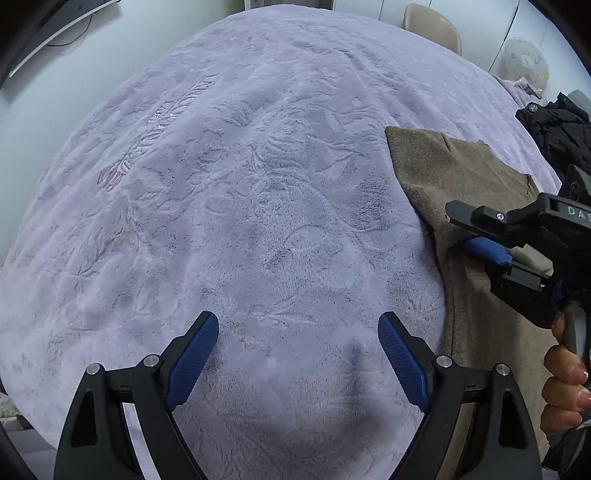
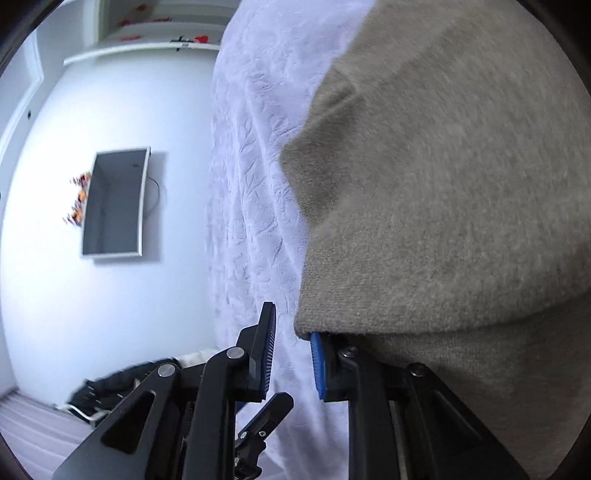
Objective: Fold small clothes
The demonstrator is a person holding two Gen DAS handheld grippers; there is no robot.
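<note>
A taupe knit garment [image 1: 447,177] lies on the lilac plush blanket [image 1: 240,192] at the right of the left wrist view. My left gripper [image 1: 297,354] is open and empty above bare blanket, left of the garment. My right gripper [image 1: 469,232] is at the garment's left edge, rolled on its side. In the right wrist view the garment [image 2: 443,184] fills the right half and drapes over the right finger. My right gripper [image 2: 291,354] is open, its jaws a small gap apart, with one blue pad under the cloth edge and the other out over the blanket [image 2: 251,147].
A dark jacket [image 1: 557,129] lies at the blanket's far right edge. A beige chair back [image 1: 432,26] stands beyond the far edge. A wall-mounted screen [image 2: 114,203] and a dark heap [image 2: 110,391] on the floor show in the right wrist view.
</note>
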